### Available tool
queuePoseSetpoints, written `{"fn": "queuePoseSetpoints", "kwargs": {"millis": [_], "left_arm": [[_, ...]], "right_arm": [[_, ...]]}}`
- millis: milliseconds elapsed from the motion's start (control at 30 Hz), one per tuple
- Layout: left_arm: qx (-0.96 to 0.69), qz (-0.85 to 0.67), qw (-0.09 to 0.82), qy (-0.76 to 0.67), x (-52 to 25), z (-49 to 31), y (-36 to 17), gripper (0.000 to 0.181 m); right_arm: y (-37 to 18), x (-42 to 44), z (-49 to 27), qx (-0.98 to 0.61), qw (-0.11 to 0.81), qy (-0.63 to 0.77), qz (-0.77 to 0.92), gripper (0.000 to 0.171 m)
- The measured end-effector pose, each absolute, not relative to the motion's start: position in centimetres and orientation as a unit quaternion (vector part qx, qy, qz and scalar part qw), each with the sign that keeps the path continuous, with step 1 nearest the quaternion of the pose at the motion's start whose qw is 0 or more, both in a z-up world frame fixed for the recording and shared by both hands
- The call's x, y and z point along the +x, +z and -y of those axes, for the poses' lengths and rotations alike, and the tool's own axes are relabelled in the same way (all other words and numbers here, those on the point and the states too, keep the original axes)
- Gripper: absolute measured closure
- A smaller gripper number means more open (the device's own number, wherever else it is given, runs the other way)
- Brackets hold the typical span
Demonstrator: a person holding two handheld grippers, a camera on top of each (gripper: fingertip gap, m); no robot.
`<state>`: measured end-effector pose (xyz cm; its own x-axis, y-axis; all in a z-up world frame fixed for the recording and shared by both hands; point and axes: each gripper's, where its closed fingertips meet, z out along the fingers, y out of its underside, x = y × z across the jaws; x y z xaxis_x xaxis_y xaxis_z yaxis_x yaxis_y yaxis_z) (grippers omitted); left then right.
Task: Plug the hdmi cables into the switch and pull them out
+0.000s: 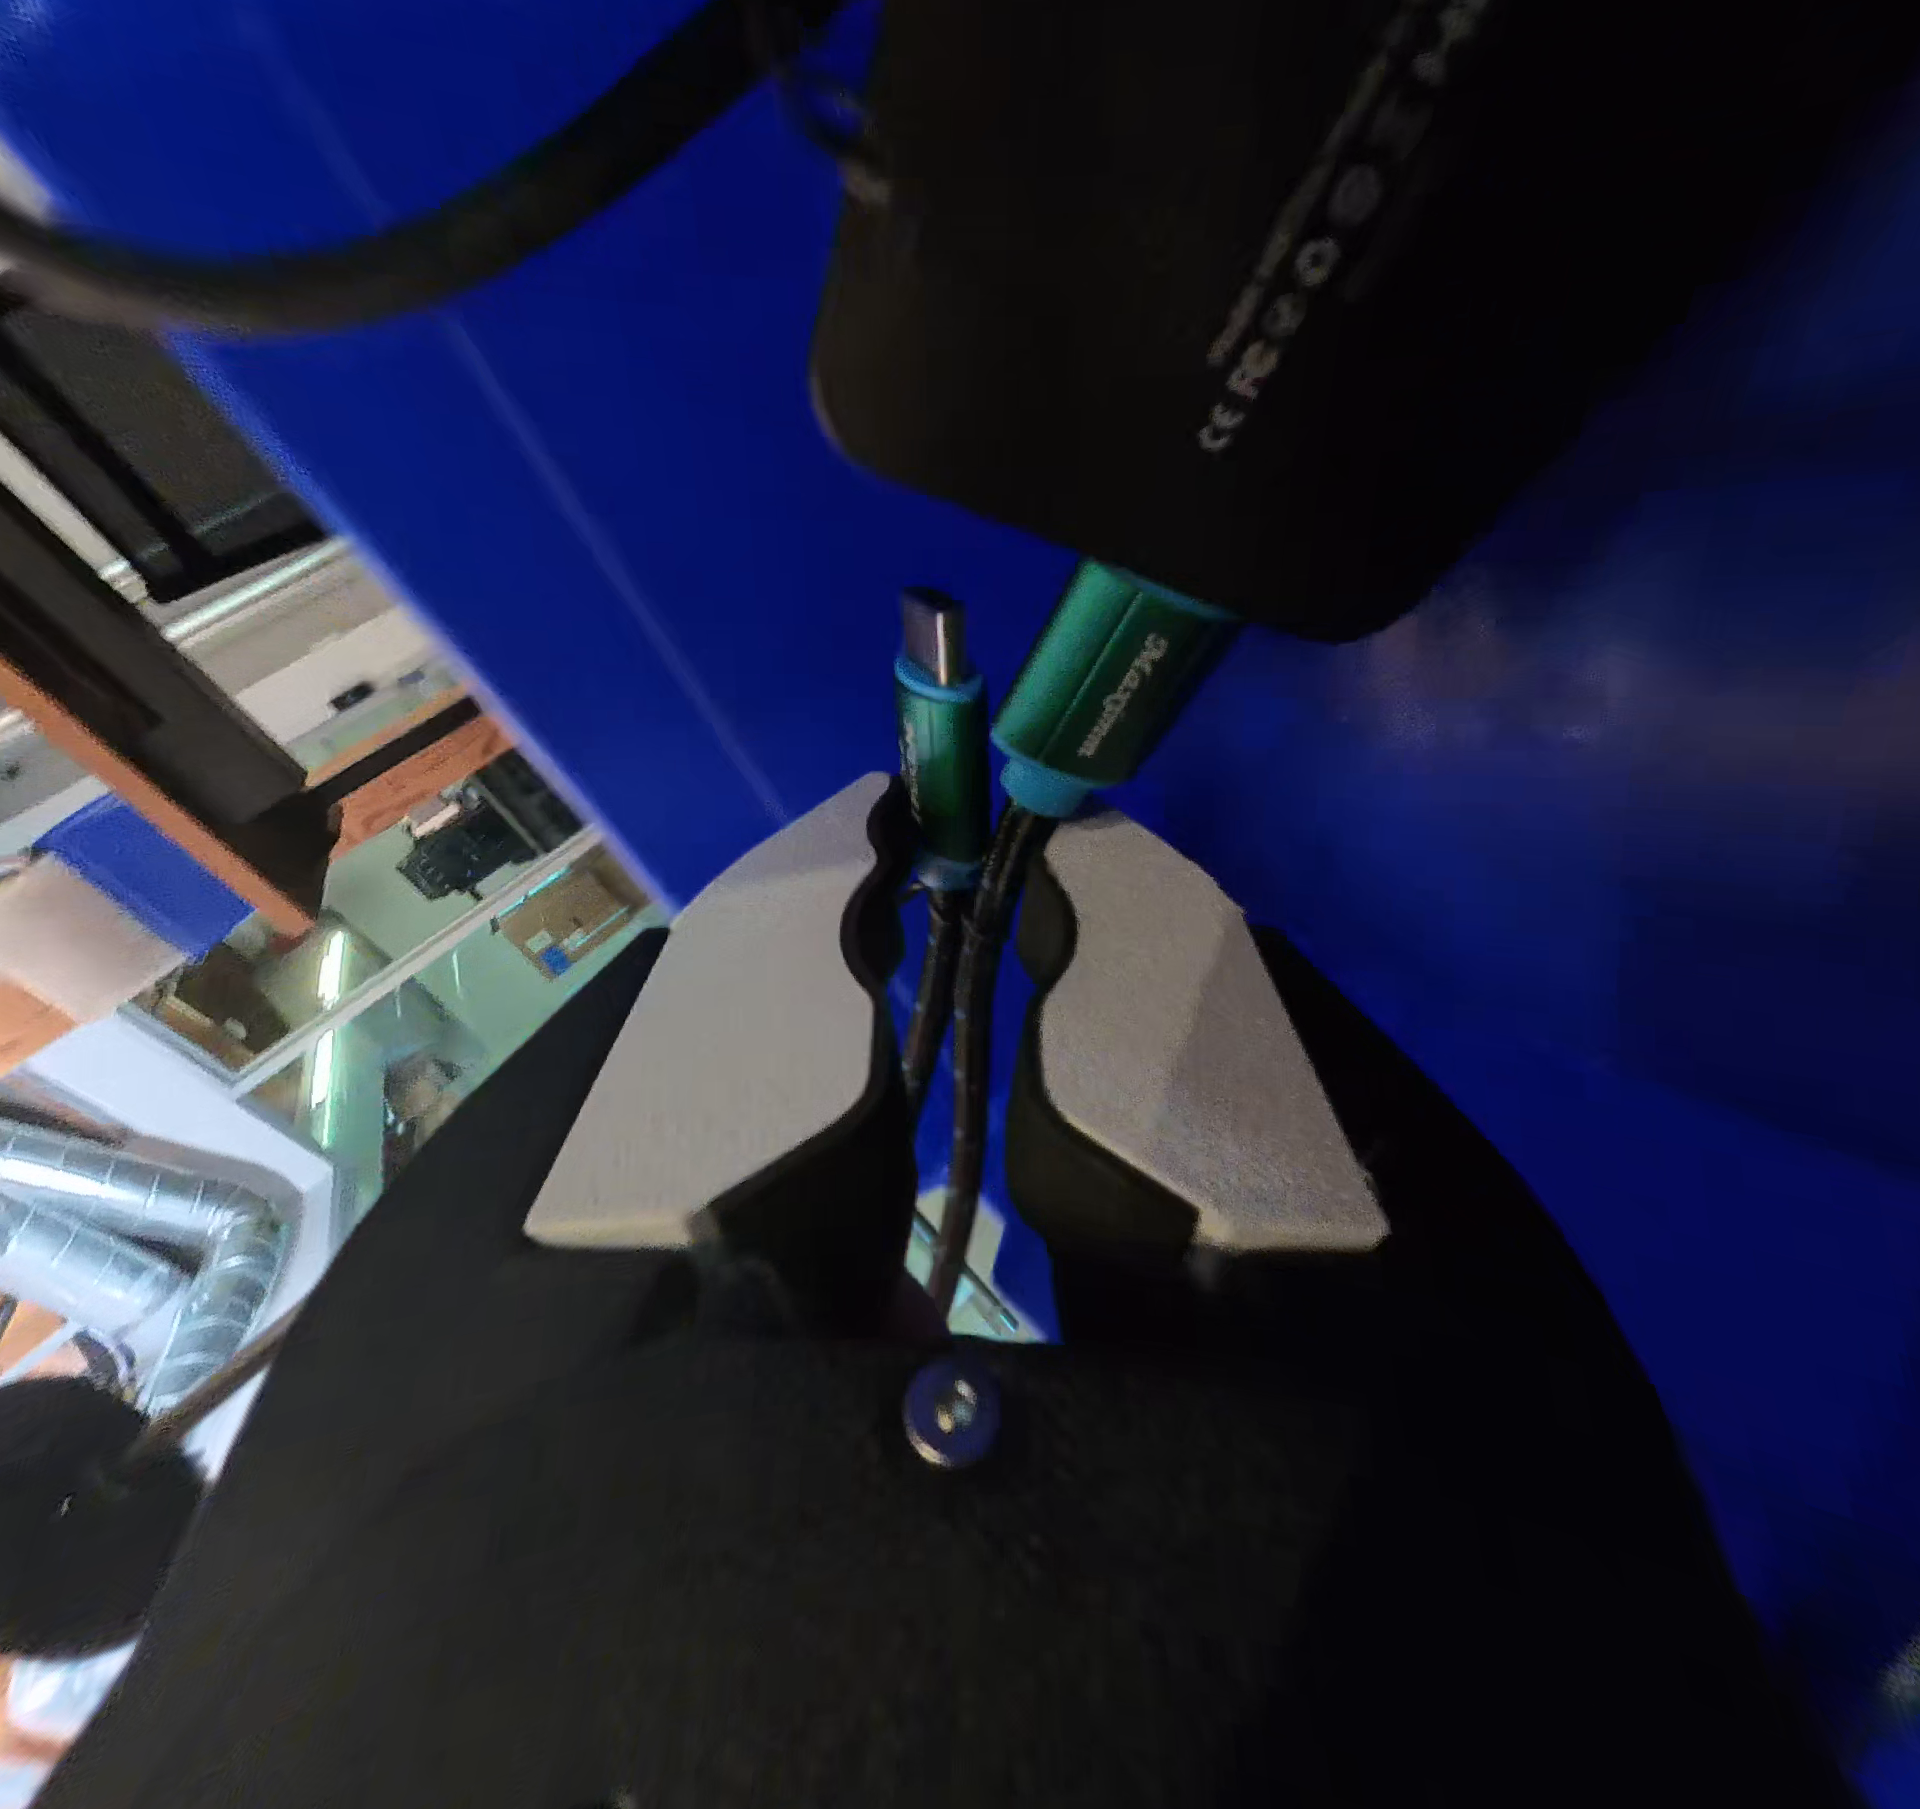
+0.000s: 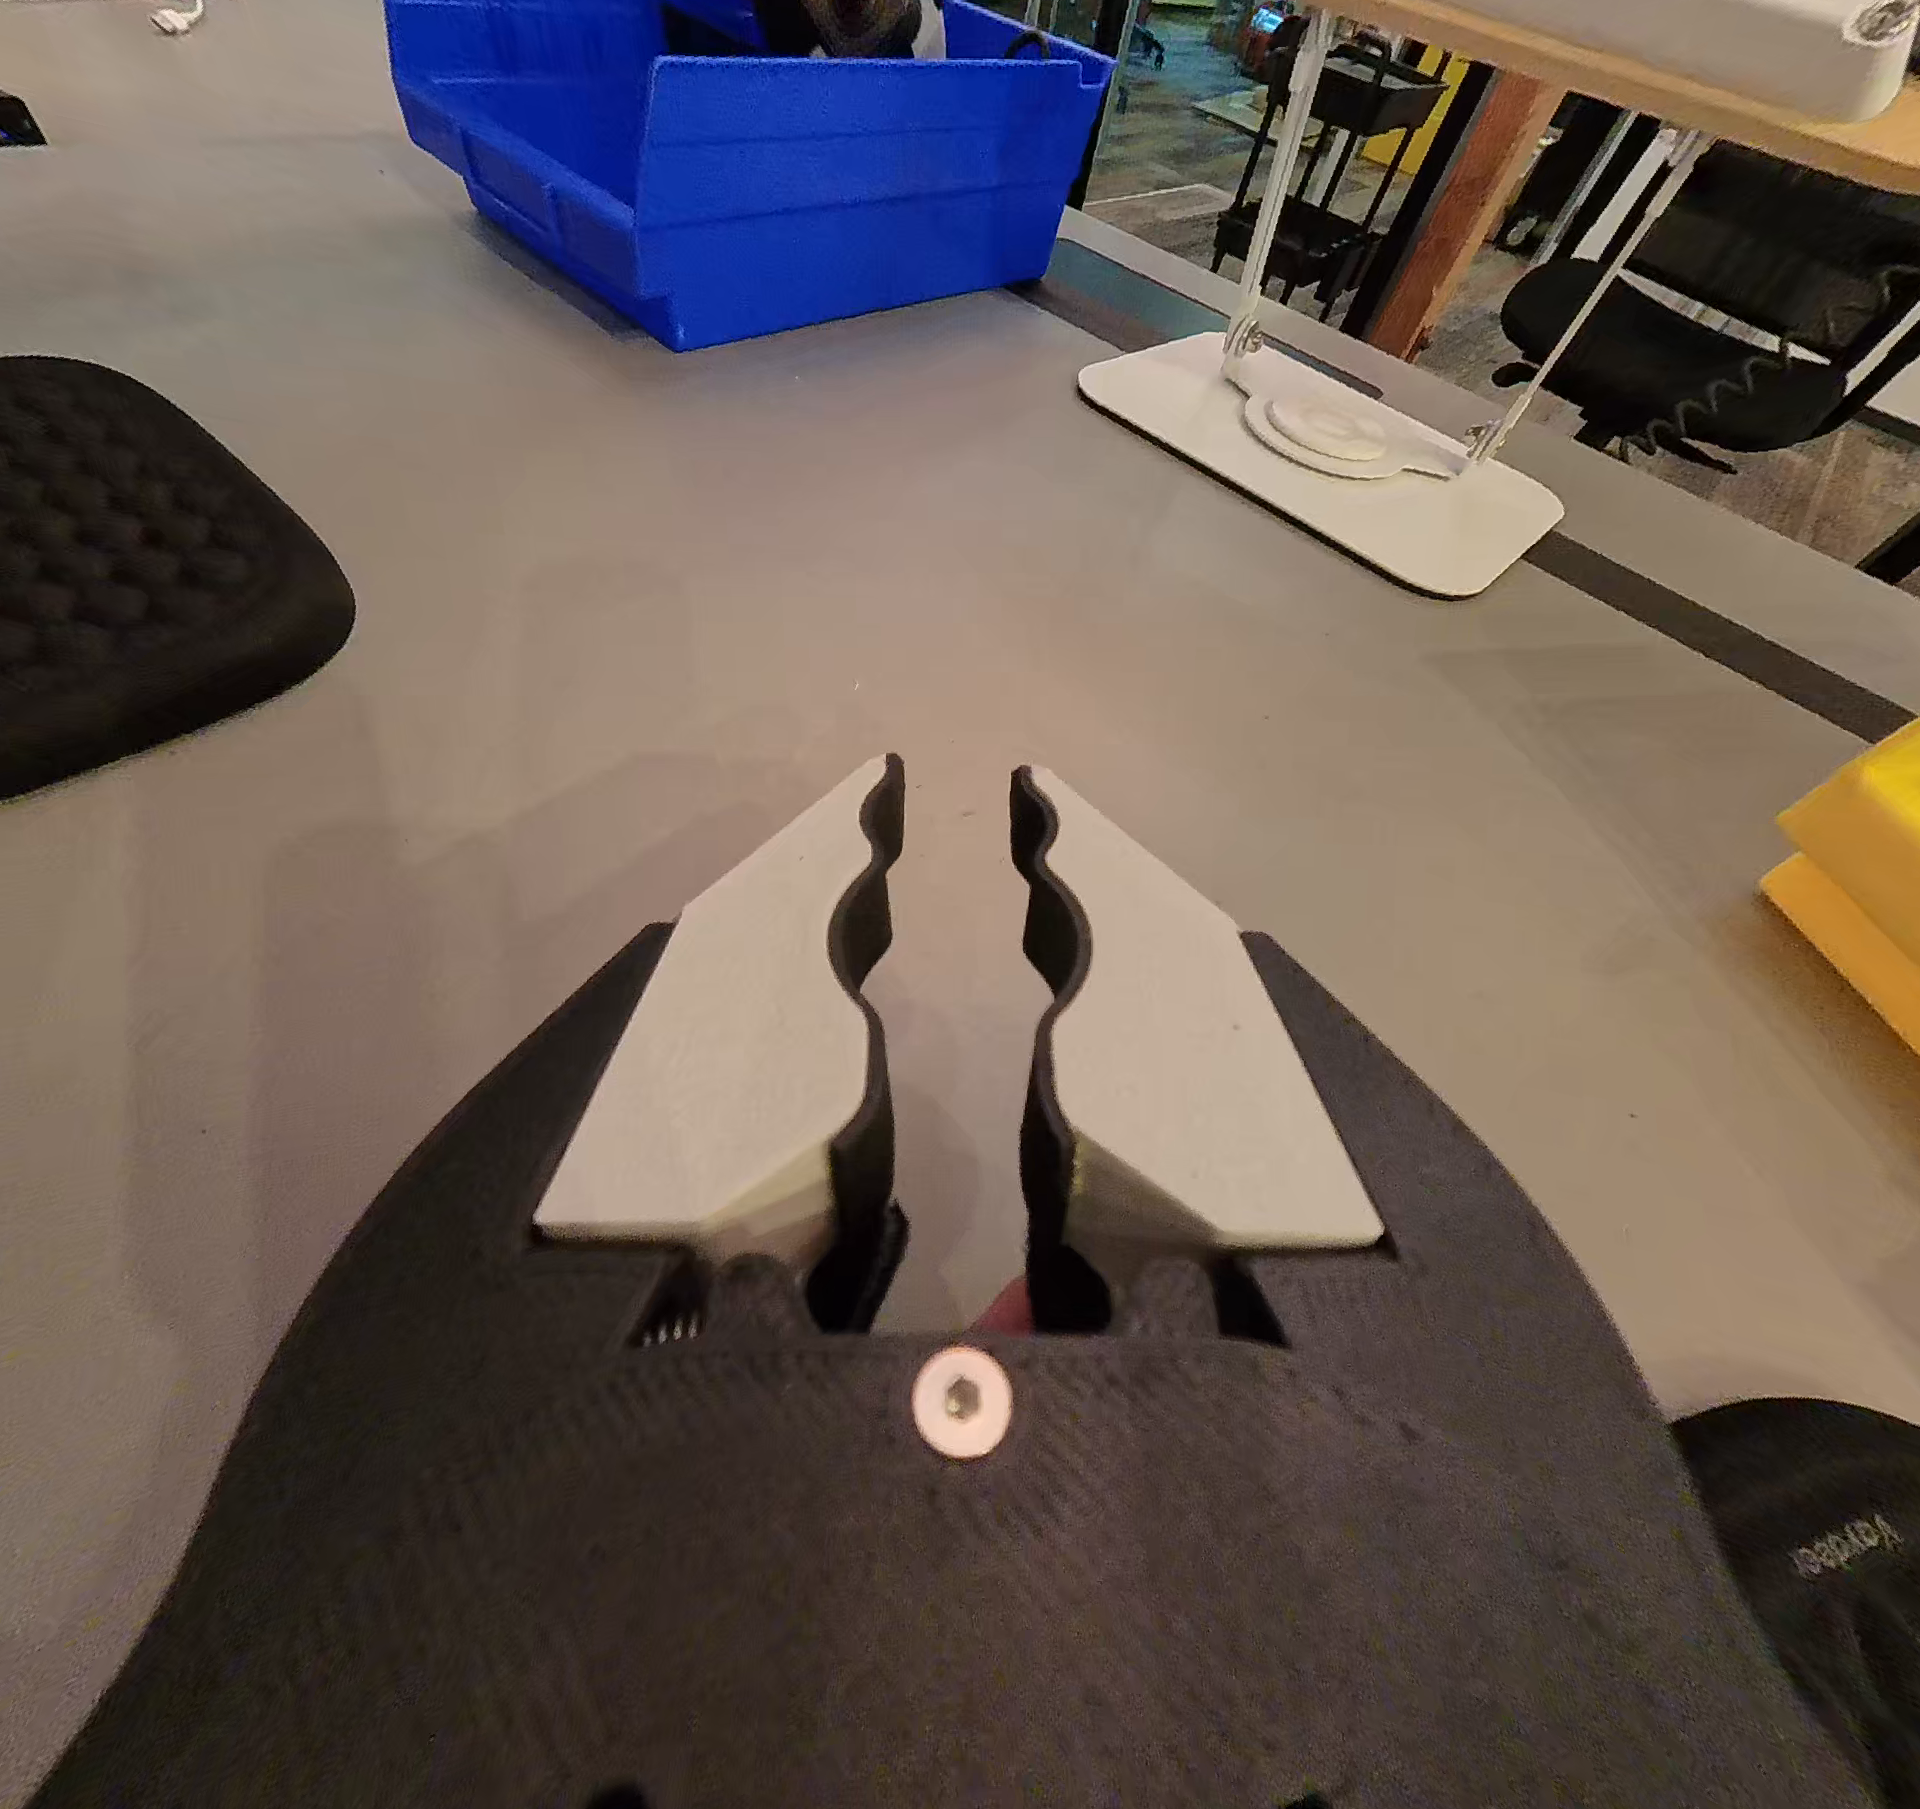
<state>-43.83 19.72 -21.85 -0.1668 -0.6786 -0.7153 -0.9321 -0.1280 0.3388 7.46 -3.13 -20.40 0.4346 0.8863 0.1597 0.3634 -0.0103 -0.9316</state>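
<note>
Two braided cables point(image 1: 940, 1011) sit pinched in my left gripper point(image 1: 956, 834), steadying the green plug point(image 1: 1101, 689) seated in the switch point(image 1: 1195, 253); my right gripper point(image 2: 956, 772) hovers parted, empty.

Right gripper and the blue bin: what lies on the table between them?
Nothing: the right wrist view shows only bare grey table from the right gripper to the blue bin.
</note>
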Motion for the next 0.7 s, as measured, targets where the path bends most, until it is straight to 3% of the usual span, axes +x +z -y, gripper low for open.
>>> {"fn": "queuePoseSetpoints", "kwargs": {"millis": [400,600,700], "left_arm": [[-0.616,-0.554,0.314,0.463,-41.8,-17.7,-8.7,0.169],[-0.53,-0.621,0.398,0.419,-30.5,-13.5,-1.9,0.17],[-0.496,-0.676,0.412,0.358,-23.2,-10.2,-1.0,0.17]], "right_arm": [[-18.2,7.4,3.3,-0.646,0.544,0.255,0.47,0.153],[-14.1,6.7,3.3,-0.598,0.552,0.286,0.505,0.133],[-10.4,6.6,2.5,-0.514,0.612,0.166,0.577,0.123]]}}
